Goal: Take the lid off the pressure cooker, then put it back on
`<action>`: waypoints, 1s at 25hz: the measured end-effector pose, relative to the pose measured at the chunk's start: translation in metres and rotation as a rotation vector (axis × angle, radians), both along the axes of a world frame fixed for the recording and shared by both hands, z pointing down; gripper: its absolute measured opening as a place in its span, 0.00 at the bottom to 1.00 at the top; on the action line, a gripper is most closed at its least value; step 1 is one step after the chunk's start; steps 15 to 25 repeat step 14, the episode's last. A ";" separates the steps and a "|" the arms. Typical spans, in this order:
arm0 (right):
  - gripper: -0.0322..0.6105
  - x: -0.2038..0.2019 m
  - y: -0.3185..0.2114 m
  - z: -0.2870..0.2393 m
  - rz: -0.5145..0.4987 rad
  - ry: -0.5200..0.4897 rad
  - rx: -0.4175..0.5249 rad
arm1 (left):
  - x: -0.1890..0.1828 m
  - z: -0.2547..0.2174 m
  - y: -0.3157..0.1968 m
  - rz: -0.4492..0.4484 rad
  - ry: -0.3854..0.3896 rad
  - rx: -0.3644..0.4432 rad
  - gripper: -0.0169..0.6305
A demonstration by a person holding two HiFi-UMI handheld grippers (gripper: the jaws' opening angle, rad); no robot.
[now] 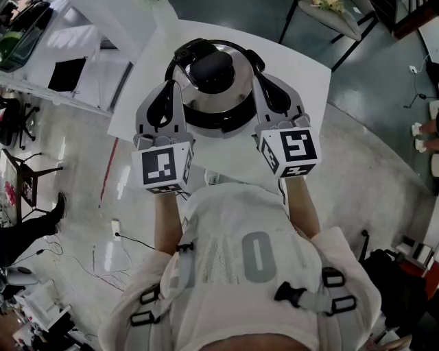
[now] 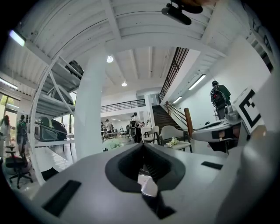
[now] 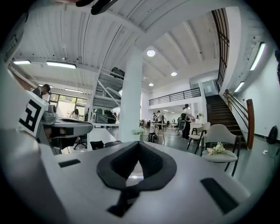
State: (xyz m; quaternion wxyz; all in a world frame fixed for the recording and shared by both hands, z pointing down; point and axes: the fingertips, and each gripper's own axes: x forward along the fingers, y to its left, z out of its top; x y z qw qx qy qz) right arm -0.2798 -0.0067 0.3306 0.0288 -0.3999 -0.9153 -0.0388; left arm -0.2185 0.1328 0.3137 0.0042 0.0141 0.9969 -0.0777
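The pressure cooker (image 1: 214, 118) stands on a white round table (image 1: 305, 75), and its steel lid (image 1: 206, 101) with a black knob (image 1: 211, 68) sits on it. My left gripper (image 1: 172, 87) lies level over the lid's left edge and my right gripper (image 1: 261, 80) over its right edge. In the left gripper view the left gripper (image 2: 142, 145) has its jaws meeting at the tips; bright metal shows through the gap behind them. The right gripper (image 3: 139, 143) looks the same in the right gripper view. Whether either pinches part of the lid is hidden.
A white desk (image 1: 82, 75) with dark items stands at the left, and a chair (image 1: 336, 17) at the far right. Cables (image 1: 130, 240) lie on the floor at the left. A white pillar (image 2: 89, 109) and people (image 2: 133, 124) are farther off.
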 end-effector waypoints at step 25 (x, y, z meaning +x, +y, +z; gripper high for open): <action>0.06 0.011 -0.002 0.011 -0.010 0.016 0.028 | 0.006 0.003 -0.010 0.031 -0.001 -0.030 0.06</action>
